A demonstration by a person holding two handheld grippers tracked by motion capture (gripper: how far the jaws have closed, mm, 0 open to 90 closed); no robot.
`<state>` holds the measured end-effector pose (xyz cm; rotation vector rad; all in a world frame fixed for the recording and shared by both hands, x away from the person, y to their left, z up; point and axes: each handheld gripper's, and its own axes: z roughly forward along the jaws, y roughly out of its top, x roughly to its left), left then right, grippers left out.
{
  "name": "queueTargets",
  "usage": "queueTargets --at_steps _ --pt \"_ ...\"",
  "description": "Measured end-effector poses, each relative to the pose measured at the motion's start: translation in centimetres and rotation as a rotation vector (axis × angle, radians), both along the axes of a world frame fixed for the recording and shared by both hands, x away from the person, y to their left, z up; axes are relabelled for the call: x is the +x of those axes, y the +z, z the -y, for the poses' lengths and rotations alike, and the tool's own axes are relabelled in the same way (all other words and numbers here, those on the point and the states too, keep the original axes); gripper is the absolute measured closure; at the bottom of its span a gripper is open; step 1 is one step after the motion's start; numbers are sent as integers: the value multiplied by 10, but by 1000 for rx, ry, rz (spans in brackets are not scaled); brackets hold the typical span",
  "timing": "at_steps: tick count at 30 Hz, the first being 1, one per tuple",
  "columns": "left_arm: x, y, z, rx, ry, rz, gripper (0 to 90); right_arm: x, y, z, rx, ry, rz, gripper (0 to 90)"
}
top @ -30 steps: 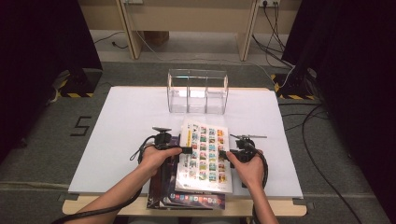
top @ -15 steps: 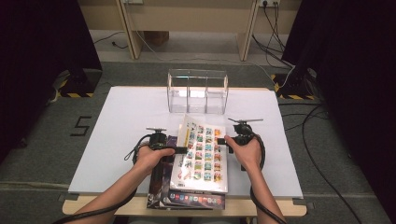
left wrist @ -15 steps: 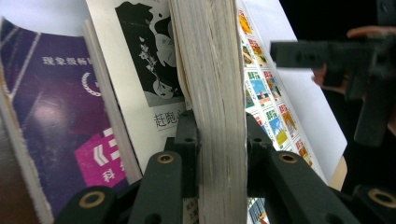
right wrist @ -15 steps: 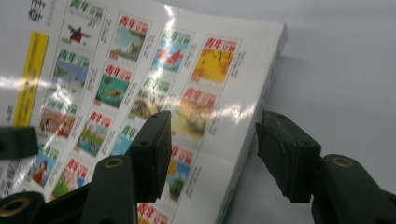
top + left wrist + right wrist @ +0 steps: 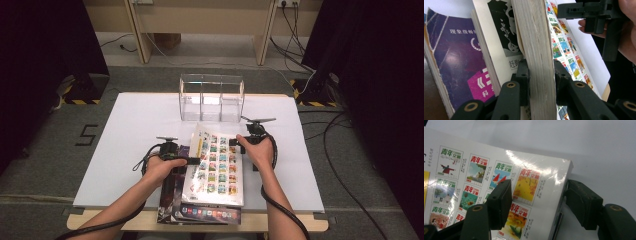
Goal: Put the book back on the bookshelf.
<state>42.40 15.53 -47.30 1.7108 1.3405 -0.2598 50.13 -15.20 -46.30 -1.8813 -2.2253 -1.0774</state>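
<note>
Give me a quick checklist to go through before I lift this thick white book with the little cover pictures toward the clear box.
1. Left claw clamped on the page edge of the thick white book with rows of small cover pictures: ok; its jaws have just been closing and the pads press both faces.
2. Right claw gripping the book's far corner: not ok; the jaws straddle it with gaps showing.
3. Book free of the purple magazine beneath: cannot tell.
4. Clear plastic three-compartment box upright with an open top: ok.
5. White table between book and box free of things: ok.
</note>
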Motion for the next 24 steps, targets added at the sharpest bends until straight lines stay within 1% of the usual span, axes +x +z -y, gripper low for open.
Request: queueTargets --at_steps 1,4,5,7,8,9,11,13,14,15,17,18,20,22,23,24 --pt "0 0 0 0 0 -2 707 4 -2 1 15 3 -1 364" --pt "1 -1 0 3 -1 -6 699 6 -4 2 29 6 -3 344" --pt "2 -1 0 1 1 -8 697 7 -4 2 36 -1 -12 335" --pt "2 -1 0 1 -2 -13 692 10 -9 4 82 -11 -31 329" --pt "3 -1 -1 3 -3 -13 690 11 -13 5 126 -17 -32 323" --pt "3 -1 0 7 -5 -13 687 11 -14 5 137 -14 -33 325" --pt "4 0 0 16 -8 -15 684 11 -14 6 132 -4 -26 331" --pt "5 1 0 33 -17 -20 680 11 -12 5 114 18 -3 357" --pt "5 2 1 43 -19 -20 678 10 -9 5 96 21 9 396" --pt "6 2 1 54 -25 -21 674 9 -5 4 75 30 31 434" --pt "7 2 0 60 -36 -27 666 6 7 3 39 43 66 500" --pt "8 2 -1 59 -38 -32 666 6 7 3 39 43 66 500" --pt "8 2 -1 61 -38 -39 662 5 10 3 40 45 84 533" --pt "9 2 -2 61 -32 -45 659 3 16 3 54 37 99 568" --pt "9 2 -3 60 -33 -52 657 2 19 2 61 44 117 597" --pt "10 2 -4 60 -33 -55 657 0 25 1 69 44 122 610"
